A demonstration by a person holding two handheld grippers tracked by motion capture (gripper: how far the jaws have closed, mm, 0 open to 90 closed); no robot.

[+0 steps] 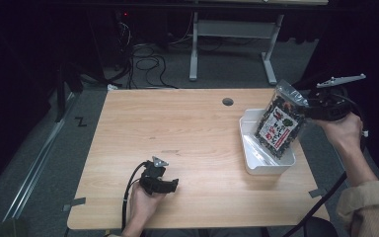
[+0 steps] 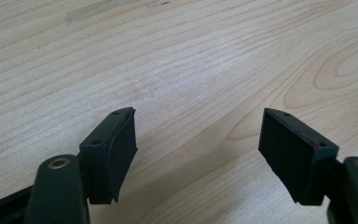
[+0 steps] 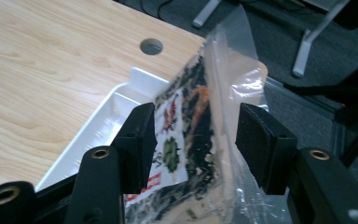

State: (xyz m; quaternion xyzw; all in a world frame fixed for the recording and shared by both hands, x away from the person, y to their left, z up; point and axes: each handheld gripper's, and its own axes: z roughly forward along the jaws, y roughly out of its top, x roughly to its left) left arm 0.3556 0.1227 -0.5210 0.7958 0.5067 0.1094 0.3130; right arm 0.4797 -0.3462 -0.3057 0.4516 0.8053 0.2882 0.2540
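We saw a clear plastic bag (image 1: 282, 120) of dark dried food, with a printed label on its face, standing tilted in the white tray (image 1: 256, 165) at the table's right edge, roughly three o'clock from the table's centre. We judged the bag light and soft: crinkly film that would buckle under pressure, slippery on its glossy faces, with contents that could crush if squeezed hard. The flat sealed top edge, or the upper side where the film lies doubled, seemed to us the best place to take hold.

The right gripper (image 3: 196, 140) was at the bag's upper side, toward one o'clock of the tray. In the right gripper view the bag (image 3: 191, 135) stood between the two jaws, which were parted about as wide as the bag's thickness. The left jaw looked close against the label while a gap showed at the right one, so we could not tell whether they truly held it.

The left gripper (image 2: 198, 140) rested at seven o'clock on the wooden table (image 1: 177, 128), well apart from the bag, jaws wide and holding nothing.
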